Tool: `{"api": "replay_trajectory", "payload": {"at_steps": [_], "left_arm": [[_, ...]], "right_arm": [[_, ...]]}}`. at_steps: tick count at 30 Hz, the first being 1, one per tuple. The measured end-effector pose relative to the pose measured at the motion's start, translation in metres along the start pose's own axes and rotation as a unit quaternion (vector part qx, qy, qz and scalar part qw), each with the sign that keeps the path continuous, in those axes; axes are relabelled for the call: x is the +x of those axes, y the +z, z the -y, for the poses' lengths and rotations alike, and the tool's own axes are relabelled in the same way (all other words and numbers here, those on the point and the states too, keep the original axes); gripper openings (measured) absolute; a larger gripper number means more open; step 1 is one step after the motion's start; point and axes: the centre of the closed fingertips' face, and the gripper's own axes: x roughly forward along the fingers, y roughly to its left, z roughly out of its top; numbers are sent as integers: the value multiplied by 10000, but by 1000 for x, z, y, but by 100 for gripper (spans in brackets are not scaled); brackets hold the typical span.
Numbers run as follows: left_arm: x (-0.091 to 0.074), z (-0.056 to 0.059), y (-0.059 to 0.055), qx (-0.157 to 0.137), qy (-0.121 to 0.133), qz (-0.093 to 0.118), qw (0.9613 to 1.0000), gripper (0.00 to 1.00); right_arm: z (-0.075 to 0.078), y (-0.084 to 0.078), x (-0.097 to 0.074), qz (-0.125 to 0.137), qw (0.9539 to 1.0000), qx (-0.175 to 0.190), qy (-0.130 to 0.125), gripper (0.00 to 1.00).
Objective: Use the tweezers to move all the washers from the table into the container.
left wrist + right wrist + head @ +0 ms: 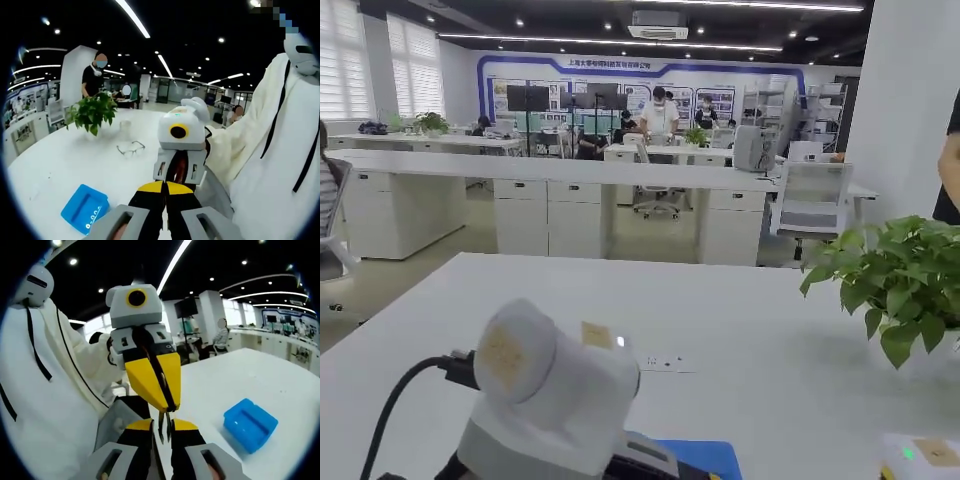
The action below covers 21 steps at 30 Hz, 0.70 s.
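Observation:
My two grippers face each other tip to tip, held up above the white table [55,165]. The left gripper [167,407] has its yellow jaws shut on the thin dark tweezers [164,427]. The tweezer points hang down into the narrow gap between the jaws of my right gripper [162,426], which stand slightly apart around them. From the left gripper [165,187], the right gripper [177,172] sits just ahead. A blue container [85,207] [250,424] [705,455] lies on the table, with small pale specks along one edge. Tiny specks [665,362] lie on the tabletop beyond it.
A leafy pot plant [900,285] [92,112] stands at the table's far side, with a pair of glasses [131,148] and a clear cup [125,127] near it. The person's white coat [270,160] [45,385] is close behind the grippers. Office desks and people are farther back.

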Motion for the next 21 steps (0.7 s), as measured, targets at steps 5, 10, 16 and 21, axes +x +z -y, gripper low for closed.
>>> {"api": "replay_trajectory", "payload": {"at_steps": [5,10,16,21], "left_arm": [[-1,1,1,7,-29,30,10000,0],[-2,1,7,-70,-83,201,9997,0],[-3,2,10,-39,-129,227,9997,0],[-9,3,17,-44,-139,335,9993,0]], "right_arm": [[2,2,0,56,10000,13,-47,10],[1,-1,2,-13,10000,18,-30,12],[2,-7,5,-90,10000,5,-14,10],[4,-11,5,-133,9999,42,15,10]]}}
